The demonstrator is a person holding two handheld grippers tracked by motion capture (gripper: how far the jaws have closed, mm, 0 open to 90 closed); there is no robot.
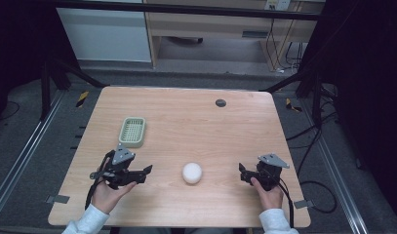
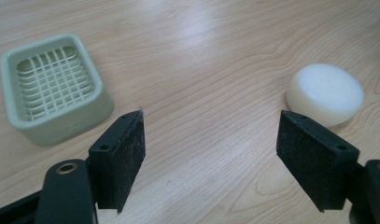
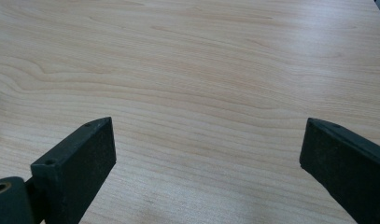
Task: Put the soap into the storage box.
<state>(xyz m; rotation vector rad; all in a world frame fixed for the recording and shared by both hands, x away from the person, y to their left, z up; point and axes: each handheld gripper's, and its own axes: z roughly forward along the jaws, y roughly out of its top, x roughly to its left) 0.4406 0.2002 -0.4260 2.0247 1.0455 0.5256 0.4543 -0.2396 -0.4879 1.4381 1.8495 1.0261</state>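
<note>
Soap puck (image 1: 192, 172) sits near the table's (image 1: 196, 126) front edge, between my left gripper (image 1: 146, 171) and right gripper (image 1: 242, 171), both empty. Left gripper view: jaws spread wide, puck just beyond the right-hand jaw, green dish (image 2: 52, 88) off toward the other side. Right gripper view: jaws spread, bare wood. Either hand looks about equally near.

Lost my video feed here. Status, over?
Left gripper open, empty, low over table. Right gripper open, empty. White round puck lies between them, untouched; green basket beyond the left gripper. Nothing in the way.
</note>
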